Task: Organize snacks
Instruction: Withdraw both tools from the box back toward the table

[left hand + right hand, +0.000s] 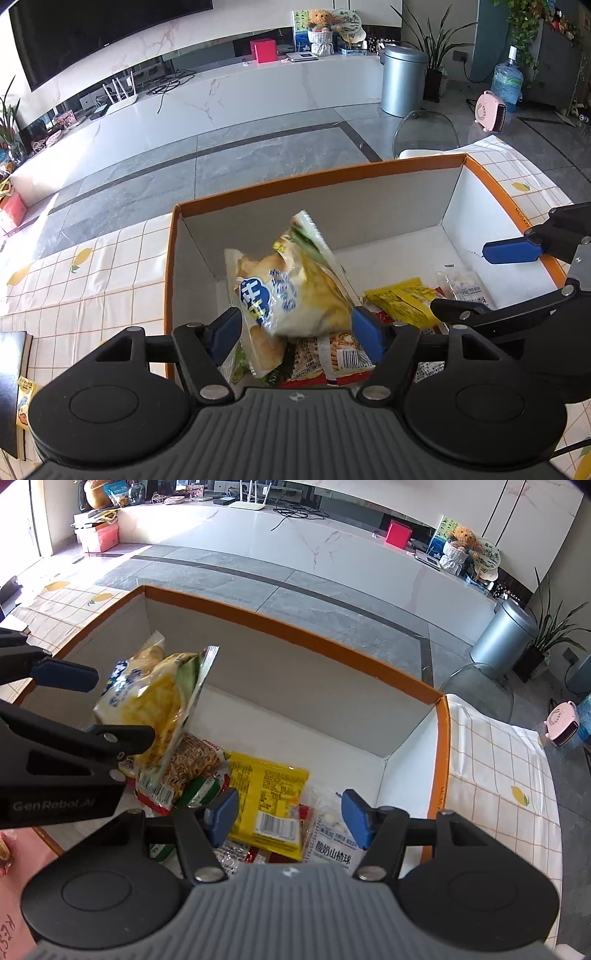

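Living-room floor of grey tile runs behind a table under a lemon-print grid cloth [92, 288], and on that cloth sits the orange-edged box [317, 177] I am filling.

Left gripper [295, 328] hangs over the near left part of the box. Its jaws are spread, and the yellow-and-white bread bag [291, 284] stands tilted between them, top corner leaning toward the far wall. From the right wrist view the bag [155, 705] looks loose, propped on the packets beneath it; I see no pad pressing in (motion blur on the print makes me think it is slipping).

Right gripper [291, 819] hovers over the near right part, jaws spread on nothing, with the yellow packet [269, 797] and the white hawthorn-ball pouch [332, 834] lying flat below.

Snacks so far: all in the near half of the box, piled; the far half is bare floor.

Risks as I judge them:
- The bag is tall and light. It could flop onto the red noodle packet [332, 354] and bury it.
- Left and right linkages sit just beside each other. A careless lift may knock them together.
- If I close the right jaws now I could pinch two wrappers at once, since they overlap.
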